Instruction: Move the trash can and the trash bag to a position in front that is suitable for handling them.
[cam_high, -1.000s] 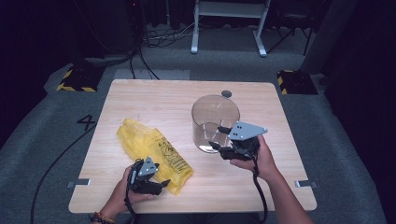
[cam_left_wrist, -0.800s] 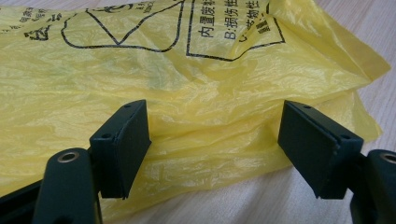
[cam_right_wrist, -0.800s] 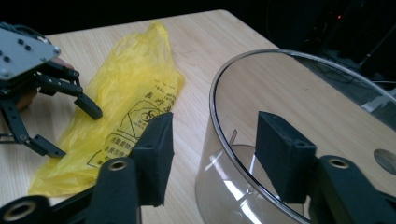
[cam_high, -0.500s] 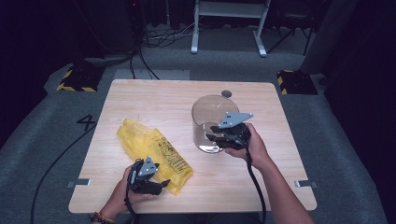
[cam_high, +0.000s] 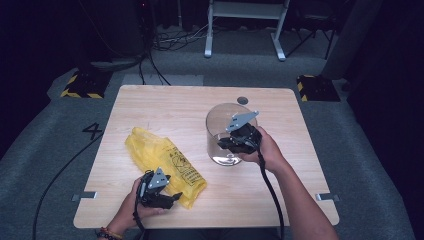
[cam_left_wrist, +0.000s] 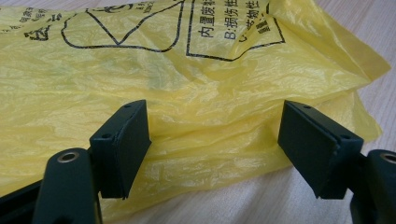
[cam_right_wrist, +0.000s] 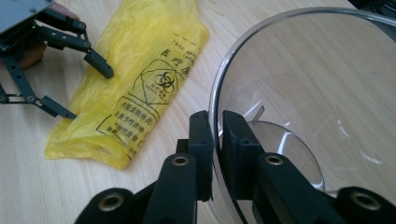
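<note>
Bag (cam_high: 165, 162) yellow (biohazard symbol); left gripper (cam_left_wrist: 215, 149) agape; right gripper (cam_right_wrist: 217, 140) closing, clamps container (cam_right_wrist: 327, 93) rim.

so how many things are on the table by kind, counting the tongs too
yellow plastic bag: 1
clear round container: 1
tongs: 2, the left tongs open at the bag's edge, the right tongs shut on the container's rim
total: 4

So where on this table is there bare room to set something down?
The far left, beyond the yellow bag, and the right strip past the clear container are bare, as is the near right corner of the table. The middle, between bag and container, is narrow.
</note>
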